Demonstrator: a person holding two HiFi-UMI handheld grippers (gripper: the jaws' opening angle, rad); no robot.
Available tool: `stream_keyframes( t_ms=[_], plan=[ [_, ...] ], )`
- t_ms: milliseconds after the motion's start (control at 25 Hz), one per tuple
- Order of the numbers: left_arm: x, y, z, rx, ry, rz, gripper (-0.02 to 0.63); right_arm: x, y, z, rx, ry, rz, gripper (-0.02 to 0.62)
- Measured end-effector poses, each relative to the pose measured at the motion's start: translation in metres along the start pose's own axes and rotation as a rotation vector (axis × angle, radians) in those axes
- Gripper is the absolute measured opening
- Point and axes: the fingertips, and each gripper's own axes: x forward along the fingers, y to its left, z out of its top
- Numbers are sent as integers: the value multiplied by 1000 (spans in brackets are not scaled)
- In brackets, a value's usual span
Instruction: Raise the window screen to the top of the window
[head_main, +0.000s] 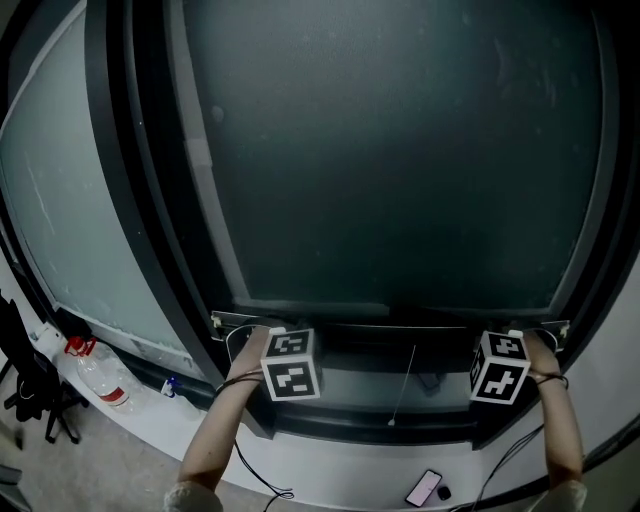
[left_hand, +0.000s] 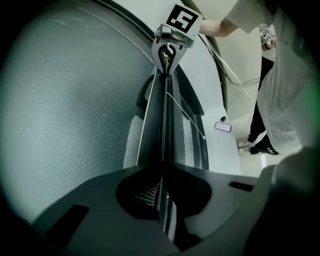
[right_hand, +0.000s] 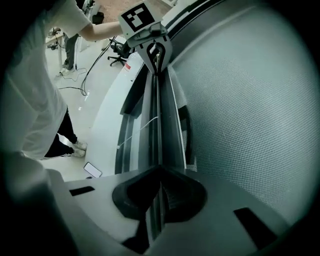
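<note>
Head view: the screen (head_main: 400, 150) hangs dark and fully down, its bar (head_main: 390, 322) low, just above the sill (head_main: 330, 468); the left gripper (head_main: 258, 338) is at the bar's left end and the right gripper (head_main: 522, 338) at its right end, both angled downward; a cord (head_main: 404, 385) hangs from near the bar's middle; a phone (head_main: 424, 488) lies on the sill; a bottle (head_main: 98, 372) sits far left.

Left gripper view: the 2 jaws are pinched narrow on the bar's thin edge, which runs away to the other gripper; mesh fills the left side.

Right gripper view: its 2 jaws are likewise nipped on the bar; the pads sit in shadow, so the contact looks firm rather than certain; mesh fills the right side.
</note>
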Motion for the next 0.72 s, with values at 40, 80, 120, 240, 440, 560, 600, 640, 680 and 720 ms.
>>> stream_keyframes(
  t_ms=[40,80,120,240,440,560,600,640,680,720],
  plan=[
    [-8,7,1,-5,-11,20,18,-7,-7,2,-5,2,-30,18],
    [-16,14,2,-5,-18,41,18,-14,-14,5,-9,5,-57,18],
    [-24,23,4,-1,-22,68,18,-21,-24,7,-14,8,-84,18],
    [-48,53,13,16,-27,162,18,-45,-53,11,-26,10,-164,18],
    [-100,109,35,70,-43,322,18,-98,-108,18,-48,-9,-311,18],
    [-136,142,45,105,-49,376,18,-135,-141,27,-58,-21,-371,18],
    [-149,153,49,111,-50,397,18,-148,-152,30,-61,-24,-390,18],
    [-162,164,53,117,-48,425,18,-161,-163,32,-65,-26,-412,18],
    [-174,176,58,123,-42,454,18,-174,-175,34,-69,-26,-436,18],
    [-187,187,62,131,-32,482,18,-186,-186,36,-72,-23,-460,18]
  ],
)
